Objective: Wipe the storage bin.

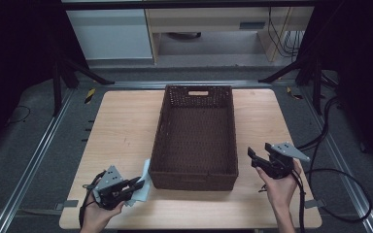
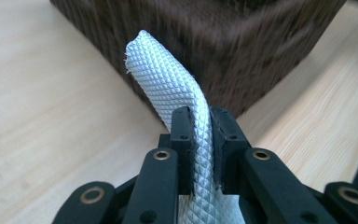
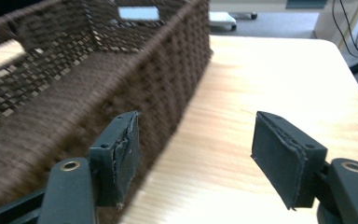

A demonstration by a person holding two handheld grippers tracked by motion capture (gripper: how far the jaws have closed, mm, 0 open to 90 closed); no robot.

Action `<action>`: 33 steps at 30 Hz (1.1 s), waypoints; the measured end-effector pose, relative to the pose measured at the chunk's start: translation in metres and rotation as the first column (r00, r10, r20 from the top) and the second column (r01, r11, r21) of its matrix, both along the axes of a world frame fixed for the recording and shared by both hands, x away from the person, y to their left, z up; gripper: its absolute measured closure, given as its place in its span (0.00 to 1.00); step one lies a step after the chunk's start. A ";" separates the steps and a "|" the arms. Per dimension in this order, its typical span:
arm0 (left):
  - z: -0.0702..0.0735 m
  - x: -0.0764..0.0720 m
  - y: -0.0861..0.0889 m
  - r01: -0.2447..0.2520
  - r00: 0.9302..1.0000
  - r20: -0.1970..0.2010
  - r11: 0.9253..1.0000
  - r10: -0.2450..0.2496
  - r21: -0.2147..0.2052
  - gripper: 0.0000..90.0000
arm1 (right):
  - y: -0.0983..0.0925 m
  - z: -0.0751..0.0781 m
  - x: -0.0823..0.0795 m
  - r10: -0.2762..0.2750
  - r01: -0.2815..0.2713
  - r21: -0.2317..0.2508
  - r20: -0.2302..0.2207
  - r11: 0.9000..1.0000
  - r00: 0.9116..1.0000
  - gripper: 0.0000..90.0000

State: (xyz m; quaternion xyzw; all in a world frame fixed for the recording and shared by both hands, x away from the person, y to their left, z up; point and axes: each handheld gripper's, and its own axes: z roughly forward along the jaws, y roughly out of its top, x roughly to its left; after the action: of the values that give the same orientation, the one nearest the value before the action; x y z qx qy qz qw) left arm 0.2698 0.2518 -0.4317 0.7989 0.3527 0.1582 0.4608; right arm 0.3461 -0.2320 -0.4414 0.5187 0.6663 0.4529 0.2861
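My left gripper (image 2: pixel 200 140) is clamped tight on a pale, diamond-textured white cloth (image 2: pixel 168 79); in the left gripper view the fabric is pinched between the two black pads and curls up and forward from them in a folded strip. From the high view the same left gripper (image 1: pixel 137 185) sits low at the near-left of the tabletop, with the cloth (image 1: pixel 144 180) bunched beside it and touching the near-left corner of the dark brown woven rectangular basket (image 1: pixel 197 180).

My right gripper (image 3: pixel 196 158) has its jaws wide apart with nothing between them; they point along the basket's (image 3: pixel 168 84) right-hand wall without touching it. In the high view that right gripper (image 1: pixel 253 158) hovers just off the basket's near-right corner, above the light wooden tabletop (image 1: pixel 121 131).

I judge the step in hand to be getting the cloth into the basket, which looks bare inside. To do it well I would lift the left gripper high enough for the hanging cloth to pass over the rim rather than drag against the weave, carry it over the middle of the floor, and only then part the jaws. The right gripper could steady the right wall, since a light basket may slide if the cloth snags.
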 end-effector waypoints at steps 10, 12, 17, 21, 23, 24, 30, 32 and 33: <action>-0.007 -0.001 -0.005 0.029 0.999 -0.020 0.999 -0.028 0.032 0.88 | -0.022 -0.023 -0.004 -0.068 0.065 -0.038 -0.076 0.997 0.995 0.36; -0.014 0.002 -0.008 0.040 0.998 -0.044 0.998 -0.038 0.055 0.88 | -0.024 -0.027 -0.004 -0.074 0.070 -0.043 -0.092 0.997 0.993 0.36; -0.032 0.010 -0.011 0.055 0.992 -0.119 0.993 -0.043 0.105 0.88 | -0.025 -0.034 -0.001 -0.066 0.059 -0.062 -0.123 0.996 0.990 0.34; -0.043 0.014 -0.015 0.071 0.985 -0.166 0.985 -0.045 0.155 0.88 | -0.027 -0.035 -0.001 -0.068 0.061 -0.063 -0.127 0.996 0.990 0.34; -0.039 0.014 -0.015 0.060 0.987 -0.154 0.989 -0.039 0.137 0.88 | -0.029 -0.036 -0.001 -0.073 0.065 -0.065 -0.129 0.996 0.989 0.34; -0.036 0.013 -0.014 0.052 0.989 -0.145 0.991 -0.034 0.124 0.88 | -0.029 -0.036 -0.001 -0.074 0.066 -0.064 -0.131 0.996 0.989 0.34; 0.001 -0.001 -0.008 0.013 1.000 -0.006 1.000 -0.013 -0.003 0.88 | -0.029 -0.038 0.000 -0.070 0.061 -0.066 -0.140 0.996 0.988 0.34; 0.007 -0.003 -0.007 0.007 0.999 0.036 1.000 -0.006 -0.013 0.88 | -0.028 -0.039 0.000 -0.066 0.057 -0.067 -0.143 0.996 0.988 0.34; 0.010 -0.003 -0.006 0.006 0.999 0.047 1.000 -0.005 -0.024 0.88 | -0.027 -0.039 0.000 -0.065 0.056 -0.067 -0.142 0.996 0.988 0.34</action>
State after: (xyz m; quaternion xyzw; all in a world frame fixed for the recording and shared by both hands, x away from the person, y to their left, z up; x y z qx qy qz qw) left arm 0.2668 0.2461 -0.4220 0.7902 0.3413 0.1714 0.4793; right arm 0.3465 -0.2594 -0.4802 0.5609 0.6831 0.3841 0.2668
